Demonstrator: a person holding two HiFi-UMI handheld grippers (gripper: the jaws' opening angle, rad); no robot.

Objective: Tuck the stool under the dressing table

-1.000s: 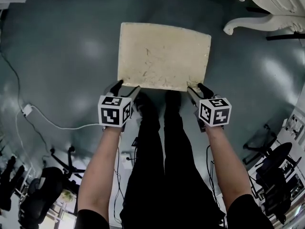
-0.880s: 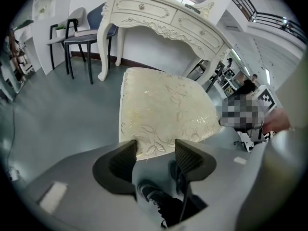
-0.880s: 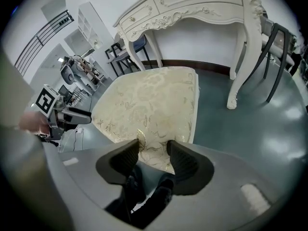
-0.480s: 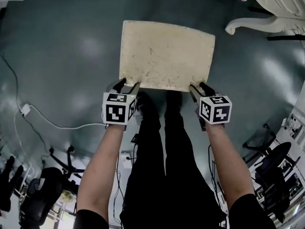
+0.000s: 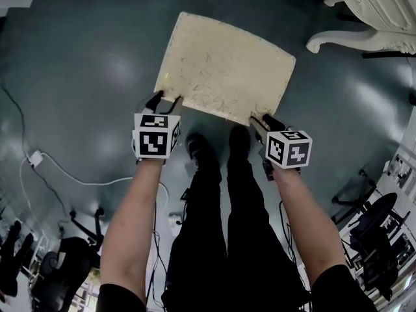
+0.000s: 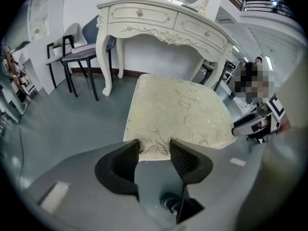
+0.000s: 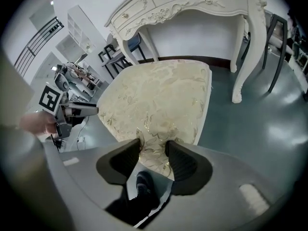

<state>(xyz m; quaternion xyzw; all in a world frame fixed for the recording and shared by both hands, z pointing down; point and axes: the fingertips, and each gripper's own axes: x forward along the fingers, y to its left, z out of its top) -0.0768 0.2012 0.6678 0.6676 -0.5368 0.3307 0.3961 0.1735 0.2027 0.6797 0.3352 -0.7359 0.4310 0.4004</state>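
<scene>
**Stool Clamped at Its Near Edge: Line It Up, Then Slide It In**

The stool (image 5: pixel 224 70) stands on the floor (image 5: pixel 78 77), well apart from the dressing table (image 6: pixel 159 20), which lies ahead and to the right in the head view. The left gripper (image 5: pixel 166 101) has just been closing and now clamps the seat's near left corner. The right gripper (image 5: pixel 264 119) has also closed, and it pinches the near edge by the right corner.

Recommended handling:
- Move both grippers together, or the seat may twist out of the grip.
- Square the seat to the table front before advancing.
- Aim between the front legs. They curve outward at the foot, so keep the seat centred.
- Slide rather than lift, because the hold is on upholstery only.

The seat is a rectangular cushion with rounded corners, covered in cream brocade with a gold leaf pattern. It is soft and likely to compress under the pads. The stool's legs are hidden. The table is cream-painted, with carved scrollwork and small-knobbed drawers. The floor is smooth, glossy grey-blue and should let the stool slide easily.
</scene>
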